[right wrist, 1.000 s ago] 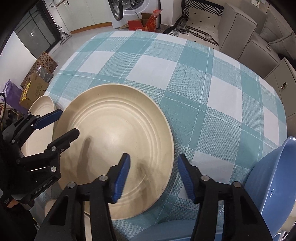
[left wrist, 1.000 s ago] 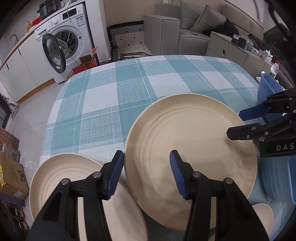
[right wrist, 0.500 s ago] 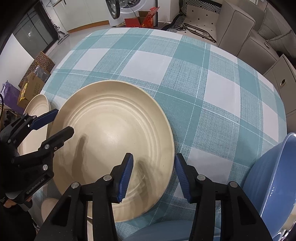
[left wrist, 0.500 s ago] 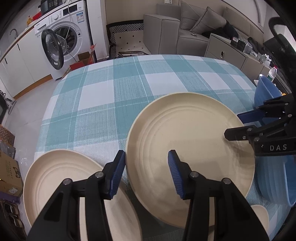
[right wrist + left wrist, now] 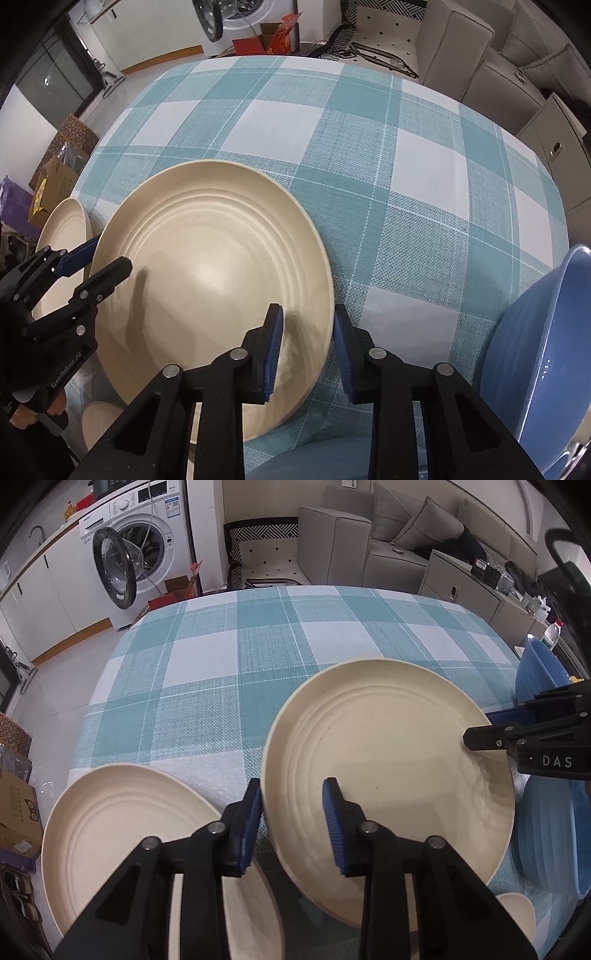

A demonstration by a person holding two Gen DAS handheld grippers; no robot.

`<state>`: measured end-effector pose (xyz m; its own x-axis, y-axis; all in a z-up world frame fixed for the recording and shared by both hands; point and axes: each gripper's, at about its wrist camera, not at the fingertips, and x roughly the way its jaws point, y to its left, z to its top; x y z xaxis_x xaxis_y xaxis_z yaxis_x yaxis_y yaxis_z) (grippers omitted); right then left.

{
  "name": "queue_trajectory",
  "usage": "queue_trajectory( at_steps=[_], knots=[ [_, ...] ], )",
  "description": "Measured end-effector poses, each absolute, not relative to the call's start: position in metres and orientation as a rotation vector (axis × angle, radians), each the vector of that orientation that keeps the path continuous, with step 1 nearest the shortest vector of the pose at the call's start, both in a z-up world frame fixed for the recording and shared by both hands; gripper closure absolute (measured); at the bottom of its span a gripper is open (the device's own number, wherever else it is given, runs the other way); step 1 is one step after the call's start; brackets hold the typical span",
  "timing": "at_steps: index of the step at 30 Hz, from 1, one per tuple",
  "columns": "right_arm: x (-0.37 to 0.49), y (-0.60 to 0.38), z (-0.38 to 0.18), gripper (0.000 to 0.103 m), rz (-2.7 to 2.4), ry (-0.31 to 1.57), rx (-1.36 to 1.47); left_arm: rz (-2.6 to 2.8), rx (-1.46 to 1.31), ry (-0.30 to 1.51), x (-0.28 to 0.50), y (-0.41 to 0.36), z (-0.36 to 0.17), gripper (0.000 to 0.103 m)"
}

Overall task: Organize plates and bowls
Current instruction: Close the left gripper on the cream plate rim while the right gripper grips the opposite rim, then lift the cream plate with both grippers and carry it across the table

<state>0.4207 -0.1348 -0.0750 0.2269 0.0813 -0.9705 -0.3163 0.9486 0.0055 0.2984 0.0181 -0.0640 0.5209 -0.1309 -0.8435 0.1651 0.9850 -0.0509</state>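
Observation:
A large cream plate lies on the checked tablecloth; it also shows in the right wrist view. My left gripper is open, its fingers straddling the plate's left rim. My right gripper is open, its fingers straddling the plate's right rim. The right gripper shows at the right edge of the left wrist view. A second cream plate lies to the left, partly under my left gripper; it also shows in the right wrist view.
A blue bowl stands at the right and a blue plate lies near it. A small cream bowl sits at the near edge. The teal checked table extends far. A washing machine and sofa stand beyond.
Both grippers have narrowed their jaws and settled around opposite rims of the large cream plate. The plate has barely moved.

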Motion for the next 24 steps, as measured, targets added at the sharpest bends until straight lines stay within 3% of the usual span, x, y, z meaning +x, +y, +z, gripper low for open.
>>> queue_trajectory(
  at_steps=[12,24],
  knots=[
    [0.419,-0.144,-0.058,0.089,0.253,1.235,-0.179,-0.162,-0.006,0.962,0.297,0.023,-0.054,0.077],
    [0.410,-0.140,-0.025,0.090,0.278,1.144,-0.164,-0.134,-0.019,0.889,0.286,0.032,-0.024,0.078]
  ],
)
